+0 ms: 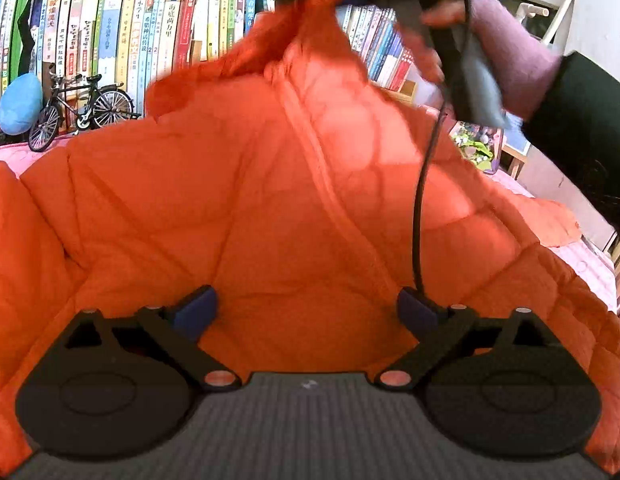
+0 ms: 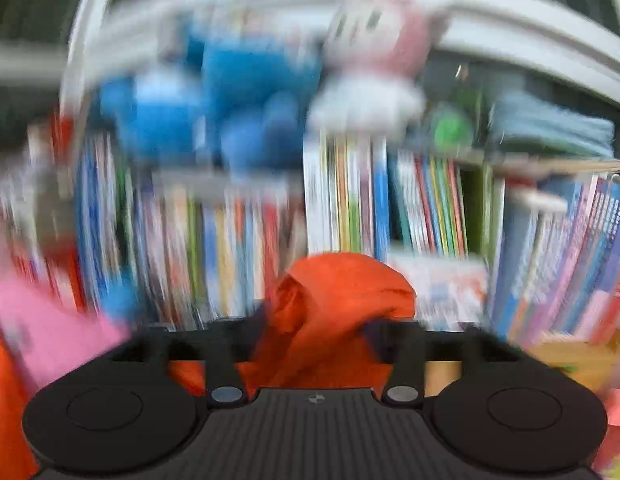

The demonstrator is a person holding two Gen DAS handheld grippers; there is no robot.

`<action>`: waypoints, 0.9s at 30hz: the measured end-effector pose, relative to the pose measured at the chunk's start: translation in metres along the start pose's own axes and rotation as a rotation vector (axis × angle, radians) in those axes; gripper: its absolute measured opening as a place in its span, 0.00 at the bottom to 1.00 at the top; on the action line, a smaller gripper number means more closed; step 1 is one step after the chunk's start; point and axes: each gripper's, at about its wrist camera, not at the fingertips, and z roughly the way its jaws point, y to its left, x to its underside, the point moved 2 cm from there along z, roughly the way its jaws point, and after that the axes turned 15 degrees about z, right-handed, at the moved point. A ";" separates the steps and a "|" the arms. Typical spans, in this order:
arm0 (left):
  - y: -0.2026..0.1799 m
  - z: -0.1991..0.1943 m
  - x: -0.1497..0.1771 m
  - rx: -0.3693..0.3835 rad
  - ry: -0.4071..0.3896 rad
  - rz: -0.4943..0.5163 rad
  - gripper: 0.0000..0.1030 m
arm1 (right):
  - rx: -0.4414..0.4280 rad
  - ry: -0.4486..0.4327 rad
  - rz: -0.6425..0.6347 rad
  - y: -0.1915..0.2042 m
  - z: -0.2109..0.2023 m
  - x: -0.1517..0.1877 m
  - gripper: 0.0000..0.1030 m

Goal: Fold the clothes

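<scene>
Across the pink bed cover [image 1: 586, 264], orange quilted puffer jacket [image 1: 237, 208] lies spread with one end lifted high; left gripper [image 1: 307, 312] spread wide and empty just over the padding, right gripper [image 2: 314, 320] clenched on a bunched fold of the jacket, view badly blurred. Judging by look, it's light, soft, puffy, slick nylon shell with stitched diamond quilting and a zip line, so likely to slip and spring back — better pinch a thick seam, hem or collar edge than flat padding.
</scene>
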 end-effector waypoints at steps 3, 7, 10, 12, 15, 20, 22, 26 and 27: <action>0.002 -0.001 0.000 -0.008 -0.011 -0.018 0.95 | 0.119 0.086 -0.098 -0.006 -0.001 0.029 0.67; 0.012 -0.015 -0.008 -0.080 -0.067 -0.004 0.95 | 0.164 0.094 -0.117 -0.025 -0.034 0.063 0.68; 0.016 -0.013 -0.025 -0.244 -0.060 0.149 0.95 | -0.013 0.133 -0.084 -0.023 -0.071 0.091 0.66; 0.019 -0.002 -0.033 -0.371 -0.020 0.244 0.95 | -0.088 0.172 -0.110 -0.011 -0.083 0.114 0.66; 0.040 0.024 -0.022 -0.443 0.101 0.248 0.96 | -0.152 0.242 -0.127 -0.002 -0.083 0.142 0.67; 0.075 0.020 -0.004 -0.460 0.140 0.112 0.96 | 0.047 0.244 -0.038 -0.063 -0.064 0.143 0.68; 0.080 0.017 -0.001 -0.467 0.149 0.083 0.96 | 0.194 0.230 -0.020 -0.104 -0.060 0.139 0.69; 0.080 0.021 -0.002 -0.492 0.159 0.096 0.99 | 0.504 0.201 0.003 -0.192 -0.075 0.133 0.76; 0.080 0.022 -0.002 -0.502 0.162 0.103 0.99 | 0.606 0.198 0.012 -0.209 -0.080 0.131 0.74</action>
